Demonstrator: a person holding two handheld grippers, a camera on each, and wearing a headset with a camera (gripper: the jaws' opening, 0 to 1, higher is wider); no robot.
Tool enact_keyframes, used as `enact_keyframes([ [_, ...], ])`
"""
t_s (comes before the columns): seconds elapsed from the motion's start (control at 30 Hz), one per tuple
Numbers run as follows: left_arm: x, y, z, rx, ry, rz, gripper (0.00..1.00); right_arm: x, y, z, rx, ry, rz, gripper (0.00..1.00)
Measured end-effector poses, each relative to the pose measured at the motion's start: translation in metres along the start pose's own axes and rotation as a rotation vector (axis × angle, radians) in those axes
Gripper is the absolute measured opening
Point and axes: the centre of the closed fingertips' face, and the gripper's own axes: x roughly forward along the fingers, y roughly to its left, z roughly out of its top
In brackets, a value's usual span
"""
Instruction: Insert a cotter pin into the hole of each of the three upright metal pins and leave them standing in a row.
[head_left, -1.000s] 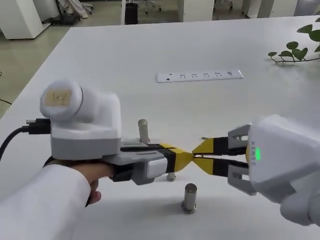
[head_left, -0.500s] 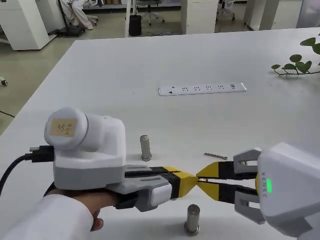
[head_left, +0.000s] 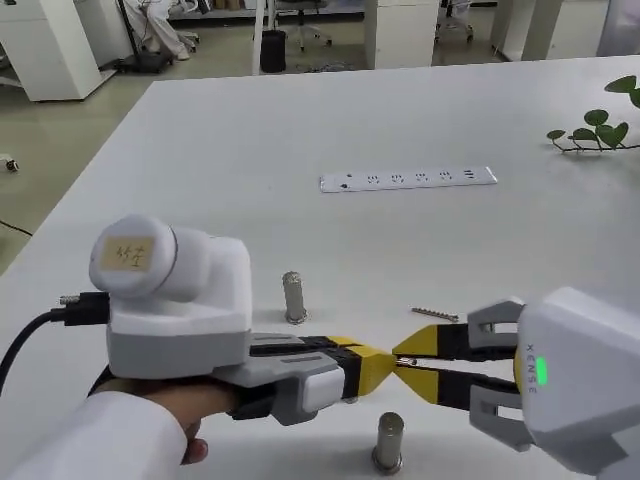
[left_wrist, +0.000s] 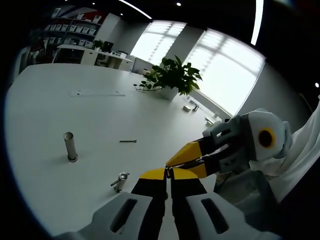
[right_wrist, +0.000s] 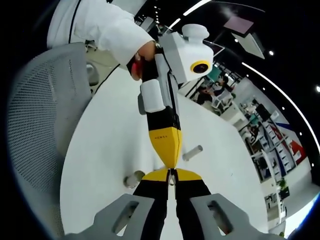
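Cotter pin (head_left: 408, 361): where was it?

Pinched at the tips of the right hand-held gripper (head_left: 400, 362), jaws closed on it, above the worktop (head_left: 250, 180). It lay level, long axis pointing at the left hand-held gripper (head_left: 386, 362), whose closed jaws touched its other end; gripping or not, I couldn't tell.

Nearest bare pin?

Upright metal pin (head_left: 388, 442), just below, toward me, axis vertical.
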Motion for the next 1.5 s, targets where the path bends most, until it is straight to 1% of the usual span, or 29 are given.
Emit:
enact_keyframes([
  [0.03,0.001,0.000,0.001,-0.007,-0.004,-0.001,0.00,0.000,-0.001,-0.001,0.012,-0.001,-0.004,0.01],
  [0.1,0.000,0.001,0.002,-0.003,-0.007,0.006,0.00,-0.001,-0.001,-0.003,0.067,-0.017,0.002,0.08],
  [0.13,0.000,0.002,0.003,-0.002,-0.010,0.008,0.00,-0.002,-0.004,-0.004,0.086,-0.026,-0.008,0.10],
  [0.2,-0.001,0.002,0.006,-0.002,-0.017,0.005,0.00,-0.003,-0.004,-0.007,0.119,-0.026,0.004,0.14],
  [0.27,-0.002,0.002,0.008,0.006,-0.016,0.005,0.00,-0.005,-0.007,-0.014,0.138,-0.015,-0.002,0.16],
  [0.33,-0.003,0.003,0.008,0.009,-0.011,0.009,0.00,-0.006,-0.008,-0.024,0.192,0.007,0.013,0.19],
  [0.37,-0.005,0.006,0.011,0.039,-0.016,0.030,0.00,-0.007,-0.010,-0.029,0.233,0.014,0.008,0.23],
  [0.4,-0.005,0.007,0.012,0.063,-0.017,0.041,0.00,-0.008,-0.010,-0.031,0.252,0.014,0.016,0.25],
  [0.43,-0.006,0.005,0.012,0.069,-0.014,0.038,0.00,-0.009,-0.008,-0.033,0.275,0.012,0.033,0.26],
  [0.47,-0.007,0.004,0.015,0.088,-0.019,0.040,0.00,-0.011,-0.009,-0.036,0.314,0.011,0.039,0.26],
  [0.5,-0.007,0.004,0.016,0.097,-0.022,0.041,0.00,-0.012,-0.010,-0.036,0.336,0.003,0.045,0.25],
  [0.57,-0.008,0.003,0.018,0.118,-0.028,0.039,0.00,-0.013,-0.010,-0.038,0.402,-0.007,0.060,0.28],
  [0.63,-0.008,0.002,0.020,0.124,-0.035,0.030,0.00,-0.014,-0.008,-0.038,0.483,-0.028,0.096,0.33],
  [0.67,-0.008,0.000,0.022,0.127,-0.040,0.019,0.00,-0.014,-0.008,-0.038,0.538,-0.040,0.114,0.35],
  [0.73,-0.009,-0.003,0.024,0.153,-0.048,0.007,0.00,-0.016,-0.006,-0.037,0.589,-0.061,0.150,0.36],
  [0.77,-0.009,-0.005,0.025,0.162,-0.049,0.002,0.00,-0.017,-0.006,-0.035,0.601,-0.074,0.164,0.35],
  [0.8,-0.009,-0.007,0.025,0.175,-0.053,-0.007,0.00,-0.019,-0.008,-0.034,0.581,-0.087,0.165,0.34],
  [0.83,-0.009,-0.008,0.025,0.188,-0.054,-0.013,0.00,-0.020,-0.007,-0.034,0.568,-0.085,0.171,0.30],
  [0.87,-0.009,-0.008,0.025,0.195,-0.053,-0.014,0.00,-0.020,-0.007,-0.034,0.572,-0.079,0.178,0.28],
  [0.93,-0.009,-0.010,0.024,0.221,-0.052,-0.025,0.00,-0.020,-0.004,-0.035,0.578,-0.067,0.213,0.30],
  [1.0,-0.009,-0.015,0.025,0.266,-0.055,-0.044,0.00,-0.022,0.000,-0.033,0.570,-0.057,0.254,0.31],
  [1.03,-0.009,-0.018,0.025,0.307,-0.055,-0.054,0.00,-0.023,0.003,-0.031,0.568,-0.058,0.281,0.31],
  [1.07,-0.009,-0.019,0.026,0.334,-0.056,-0.057,0.00,-0.024,0.006,-0.030,0.563,-0.056,0.304,0.30],
  [1.13,-0.009,-0.021,0.026,0.371,-0.059,-0.062,0.00,-0.025,0.010,-0.027,0.529,-0.052,0.337,0.31],
  [1.2,-0.009,-0.021,0.026,0.417,-0.059,-0.064,0.00,-0.027,0.013,-0.023,0.541,-0.060,0.371,0.31],
  [1.27,-0.009,-0.021,0.024,0.440,-0.053,-0.074,0.00,-0.028,0.014,-0.020,0.557,-0.072,0.395,0.30],
  [1.33,-0.009,-0.023,0.021,0.489,-0.046,-0.084,0.00,-0.028,0.012,-0.018,0.565,-0.082,0.401,0.30],
  [1.4,-0.008,-0.023,0.019,0.497,-0.038,-0.087,0.00,-0.028,0.009,-0.017,0.567,-0.086,0.398,0.28],
  [1.5,-0.007,-0.025,0.015,0.527,-0.034,-0.096,0.00,-0.029,0.003,-0.014,0.570,-0.099,0.392,0.27],
])
